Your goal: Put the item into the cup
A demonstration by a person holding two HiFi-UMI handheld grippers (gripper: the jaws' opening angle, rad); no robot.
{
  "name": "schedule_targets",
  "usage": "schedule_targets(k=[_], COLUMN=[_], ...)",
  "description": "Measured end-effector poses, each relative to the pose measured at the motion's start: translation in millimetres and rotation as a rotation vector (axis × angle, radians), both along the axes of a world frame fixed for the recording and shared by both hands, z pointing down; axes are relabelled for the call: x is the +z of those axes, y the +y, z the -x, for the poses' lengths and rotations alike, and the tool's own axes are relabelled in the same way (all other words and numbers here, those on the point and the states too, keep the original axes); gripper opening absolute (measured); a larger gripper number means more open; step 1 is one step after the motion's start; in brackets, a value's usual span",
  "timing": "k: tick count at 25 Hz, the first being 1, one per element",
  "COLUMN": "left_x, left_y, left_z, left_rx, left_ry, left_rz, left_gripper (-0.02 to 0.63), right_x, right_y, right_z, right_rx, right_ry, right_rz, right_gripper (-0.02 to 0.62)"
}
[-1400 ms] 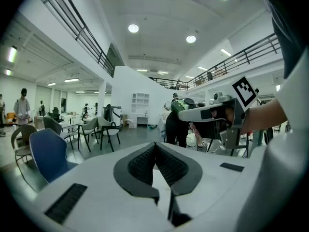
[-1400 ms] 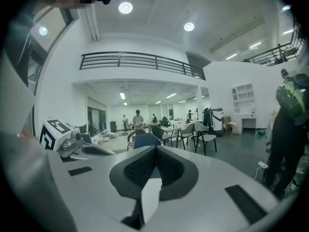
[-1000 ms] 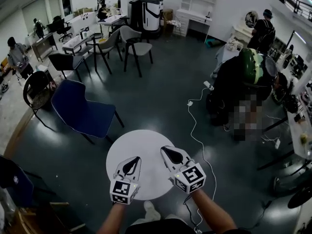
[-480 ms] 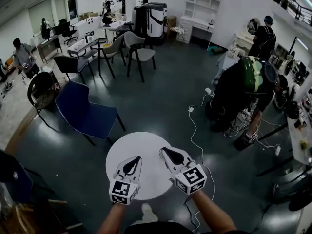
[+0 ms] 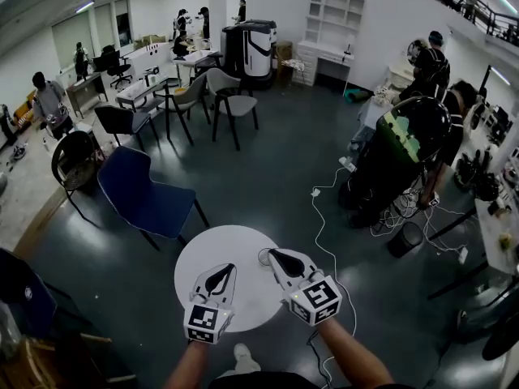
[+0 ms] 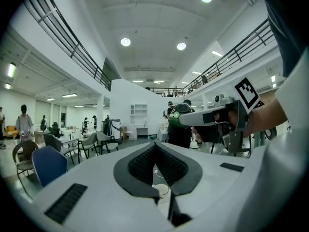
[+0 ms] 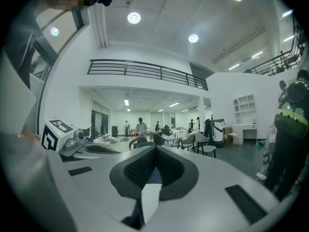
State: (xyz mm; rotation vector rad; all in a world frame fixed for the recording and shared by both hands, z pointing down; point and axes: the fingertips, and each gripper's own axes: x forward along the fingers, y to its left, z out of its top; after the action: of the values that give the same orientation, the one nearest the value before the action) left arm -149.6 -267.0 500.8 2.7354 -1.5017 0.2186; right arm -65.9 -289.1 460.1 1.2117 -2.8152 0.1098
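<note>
A small white cup (image 5: 261, 257) stands on the round white table (image 5: 217, 245), just left of my right gripper's tip. In the left gripper view the cup (image 6: 162, 189) shows low down through the slit below the closed jaws. My left gripper (image 5: 229, 267) hangs over the table's middle, shut and empty. My right gripper (image 5: 272, 253) is over the table's right part, also shut with nothing in it. Each gripper shows in the other's view: the right gripper (image 6: 176, 120) and the left gripper (image 7: 113, 150). I see no loose item on the table.
A blue chair (image 5: 138, 193) stands just left of the table, with black and grey chairs behind it. A white cable (image 5: 324, 217) runs across the dark floor at the right. A person with a green-black pack (image 5: 401, 148) bends there beside a black bin (image 5: 403, 239).
The head view has tilted a little, and the cup's rim now shows beside the right gripper's tip. The person at the right has shifted. Both grippers have hardly moved.
</note>
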Motion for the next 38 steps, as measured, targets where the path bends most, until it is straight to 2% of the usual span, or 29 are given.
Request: schedule_targets(k=[9, 14, 23, 29, 38], left_x=[-9, -19, -24, -23, -37], left_y=[53, 82, 131, 172, 226], left_z=[-33, -46, -69, -96, -116], left_rx=[-0.001, -0.012, -0.019, -0.017, -0.029], left_ry=[-0.014, 0.029, 0.011, 0.004, 0.000], left_rz=[-0.010, -0.004, -0.024, -0.037, -0.060], left_gripper=[0.014, 0.014, 0.014, 0.014, 0.014], right_x=[-5, -14, -14, -15, -28], right_y=[50, 77, 122, 163, 219], right_z=[-30, -44, -65, -93, -115], right_rx=[-0.010, -0.016, -0.027, -0.025, -0.032], right_ry=[-0.016, -0.025, 0.001, -0.005, -0.016], right_rz=[-0.010, -0.021, -0.041, -0.057, -0.078], right_gripper=[0.020, 0.020, 0.020, 0.020, 0.020])
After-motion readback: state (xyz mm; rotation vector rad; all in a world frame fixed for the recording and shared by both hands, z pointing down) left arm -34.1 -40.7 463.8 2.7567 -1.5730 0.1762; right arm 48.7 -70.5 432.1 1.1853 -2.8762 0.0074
